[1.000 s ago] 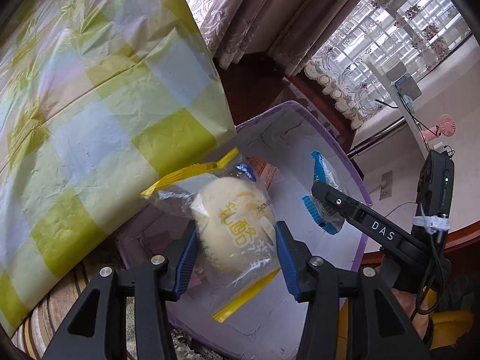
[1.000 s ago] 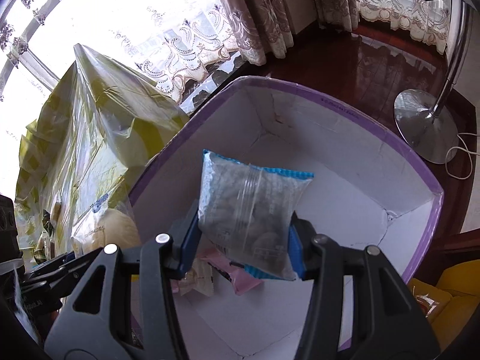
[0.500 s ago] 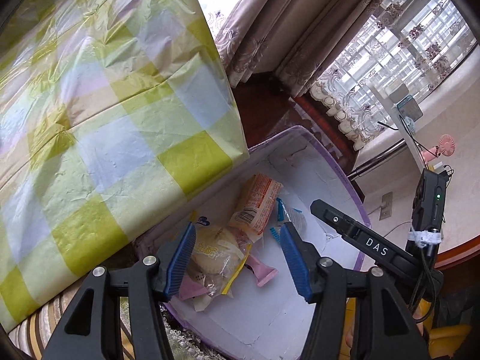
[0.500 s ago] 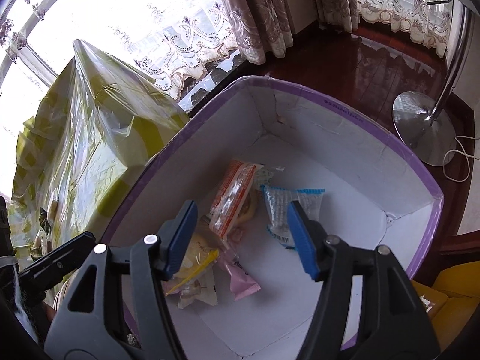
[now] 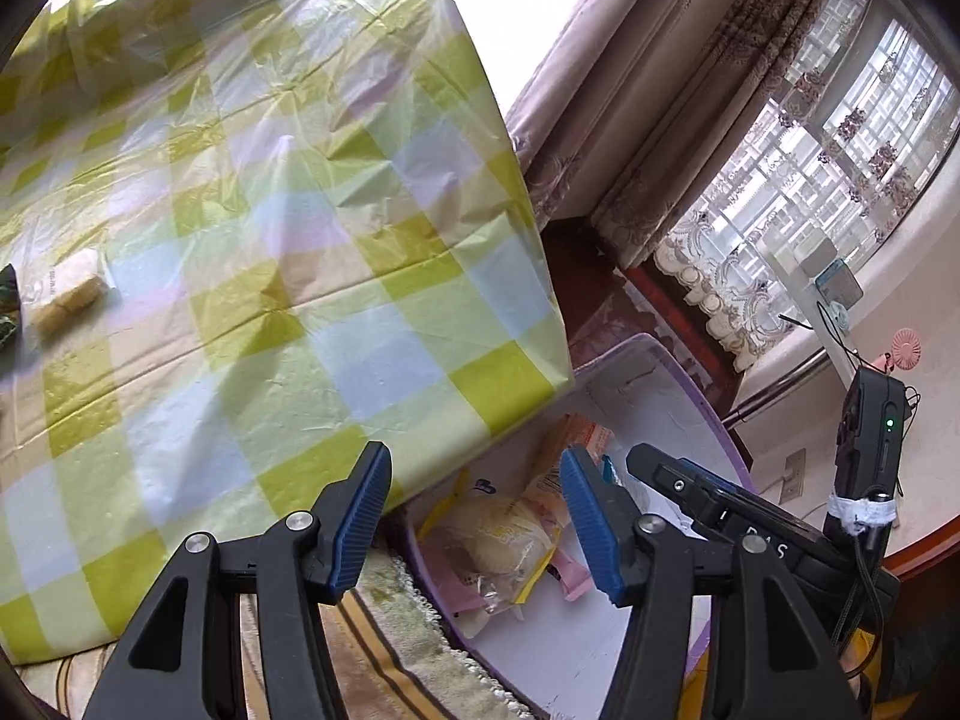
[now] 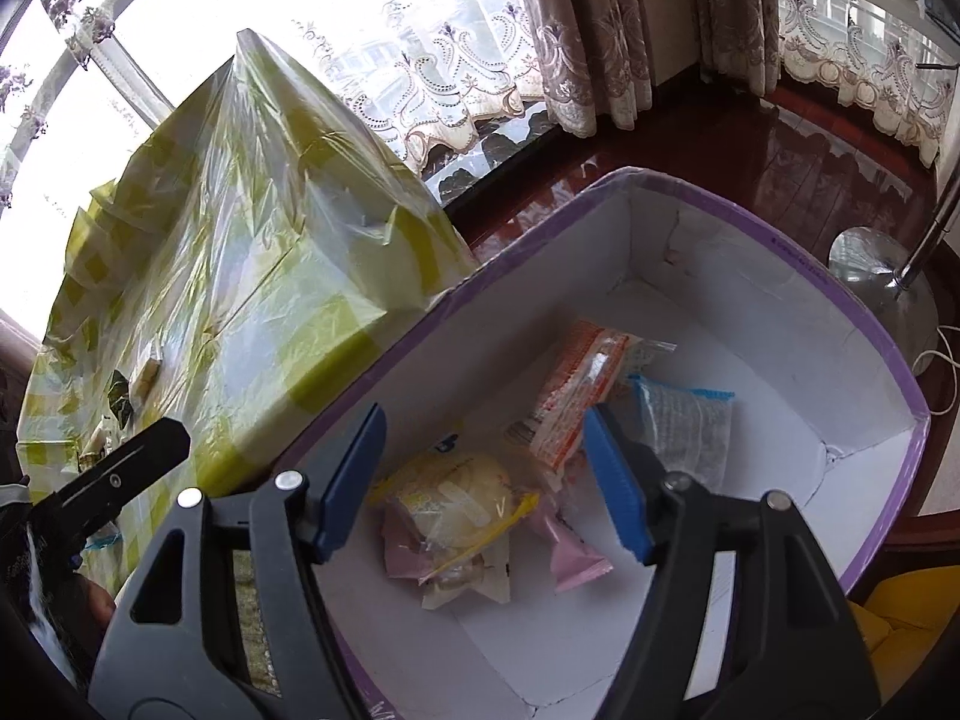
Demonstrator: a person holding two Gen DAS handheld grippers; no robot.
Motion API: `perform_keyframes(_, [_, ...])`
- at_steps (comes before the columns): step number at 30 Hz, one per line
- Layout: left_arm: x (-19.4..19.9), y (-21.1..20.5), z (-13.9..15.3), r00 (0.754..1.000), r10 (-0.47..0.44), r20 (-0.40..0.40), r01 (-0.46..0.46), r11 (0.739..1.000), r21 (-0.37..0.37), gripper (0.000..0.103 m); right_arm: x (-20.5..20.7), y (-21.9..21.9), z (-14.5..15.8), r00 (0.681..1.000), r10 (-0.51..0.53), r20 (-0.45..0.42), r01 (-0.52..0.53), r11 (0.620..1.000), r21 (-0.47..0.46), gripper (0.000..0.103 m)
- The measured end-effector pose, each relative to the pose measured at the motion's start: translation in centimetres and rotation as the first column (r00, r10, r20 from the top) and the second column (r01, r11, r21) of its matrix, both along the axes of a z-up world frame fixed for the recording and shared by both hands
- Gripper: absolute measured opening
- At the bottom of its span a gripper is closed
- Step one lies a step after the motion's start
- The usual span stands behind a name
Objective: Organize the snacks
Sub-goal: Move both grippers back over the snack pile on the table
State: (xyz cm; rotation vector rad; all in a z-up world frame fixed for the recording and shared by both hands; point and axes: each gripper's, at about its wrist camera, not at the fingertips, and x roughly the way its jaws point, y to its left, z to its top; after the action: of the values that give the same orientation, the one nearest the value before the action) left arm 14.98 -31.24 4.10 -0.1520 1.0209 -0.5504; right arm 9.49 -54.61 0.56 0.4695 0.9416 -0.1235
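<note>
A white box with a purple rim [image 6: 840, 300] stands beside the table and holds several snacks. Among them are a bun in a clear bag with yellow edges [image 6: 462, 492], an orange packet [image 6: 576, 396], a blue-edged clear packet [image 6: 684, 426] and a pink packet [image 6: 570, 558]. My right gripper [image 6: 483, 420] hangs above the box; its jaws are opening with nothing between them. My left gripper [image 5: 474, 462] is open and empty, over the box rim [image 5: 690, 372] and the table's edge. The bun [image 5: 498, 534] lies below it. A small snack [image 5: 69, 300] remains on the table.
The table wears a yellow-green checked plastic cloth [image 5: 270, 240] that overhangs the box's left side. A striped rug [image 5: 390, 630] lies under the box. A floor lamp's metal base [image 6: 882, 300] stands on the dark wood floor behind it, with curtains and windows beyond.
Both grippers let go: the bun and the blue-edged packet dropped into the box. Both then drew up and back, the left one swinging toward the table.
</note>
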Motion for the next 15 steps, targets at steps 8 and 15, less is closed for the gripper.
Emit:
perform_keyframes(8, [-0.4,6.2,1.2,0.986,0.155,0.061,-0.153,0.987,-0.046,0.059,1.4,5.5,2.0,0.992,0.120,0.038,-0.120,0.993,-0.015,0.074])
perform_keyframes(15, [-2.1,12.3,2.0,0.949,0.298,0.107,-0.289,0.953,-0.087,0.059,2.4,11.3,3.2,0.971,0.230,0.058,-0.228,0.973,-0.042,0.076])
